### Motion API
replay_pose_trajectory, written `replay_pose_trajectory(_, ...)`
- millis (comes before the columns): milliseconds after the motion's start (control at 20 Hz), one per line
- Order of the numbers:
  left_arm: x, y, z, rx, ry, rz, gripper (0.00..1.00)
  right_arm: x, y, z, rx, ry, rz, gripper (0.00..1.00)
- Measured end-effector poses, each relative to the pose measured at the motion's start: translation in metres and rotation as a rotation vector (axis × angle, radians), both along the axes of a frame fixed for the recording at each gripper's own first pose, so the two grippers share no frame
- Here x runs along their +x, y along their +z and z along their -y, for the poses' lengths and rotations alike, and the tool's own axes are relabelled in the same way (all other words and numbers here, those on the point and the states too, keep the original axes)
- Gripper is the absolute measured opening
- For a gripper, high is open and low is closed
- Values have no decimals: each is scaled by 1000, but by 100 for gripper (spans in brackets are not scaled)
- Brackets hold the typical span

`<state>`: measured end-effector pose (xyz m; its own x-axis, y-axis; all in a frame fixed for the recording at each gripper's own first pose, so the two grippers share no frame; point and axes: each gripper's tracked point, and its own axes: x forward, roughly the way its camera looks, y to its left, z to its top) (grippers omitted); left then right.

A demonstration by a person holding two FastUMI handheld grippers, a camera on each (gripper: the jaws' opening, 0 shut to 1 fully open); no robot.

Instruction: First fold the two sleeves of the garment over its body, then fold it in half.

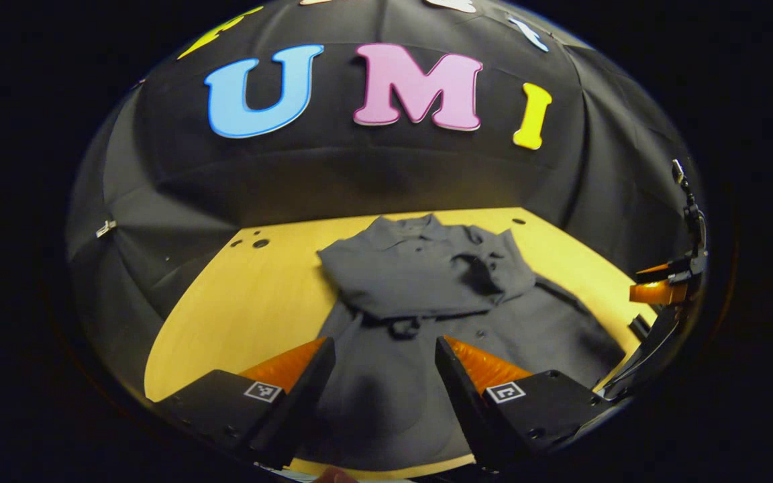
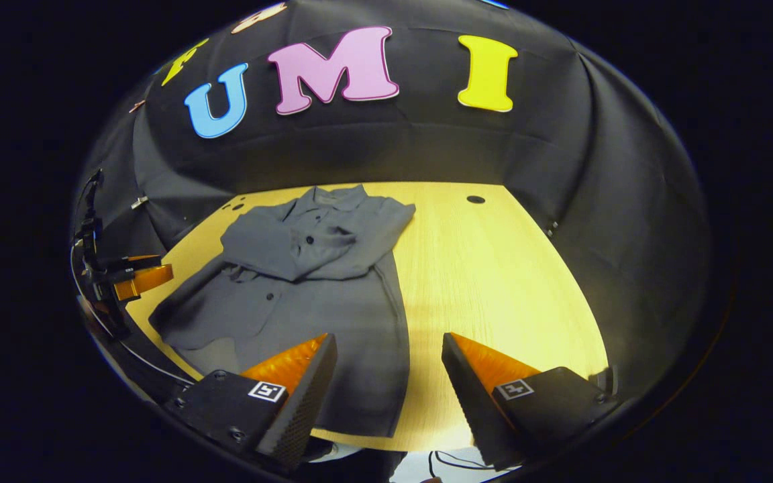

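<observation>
Grey cloth of the garment (image 1: 427,315) is lying on the wooden table (image 2: 494,268), sleeves folded in; both grippers (image 1: 385,376) (image 2: 386,376) are hovering wide, gripping nothing, and should pinch its near hem corners evenly.

Bare table (image 2: 494,268) lies open right of the shirt (image 2: 319,268); booth wall (image 2: 427,154) closes the far edge.

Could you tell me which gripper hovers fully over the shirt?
The left gripper; the right gripper straddles the grey shirt's edge and bare table.
</observation>
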<state>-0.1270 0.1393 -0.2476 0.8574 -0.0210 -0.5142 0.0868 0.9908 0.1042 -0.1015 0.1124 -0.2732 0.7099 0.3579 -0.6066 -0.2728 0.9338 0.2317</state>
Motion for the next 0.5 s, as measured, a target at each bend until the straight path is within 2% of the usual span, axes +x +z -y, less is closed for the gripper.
replay_pose_trajectory(200, -35, -35, -42, 36, 48, -87, 95, -22, -25, 2, -32, -15, -63, 97)
replay_pose_trajectory(500, -64, -82, -75, 72, 69, -215, 94, -51, -68, -6, -55, -18, -166, 98)
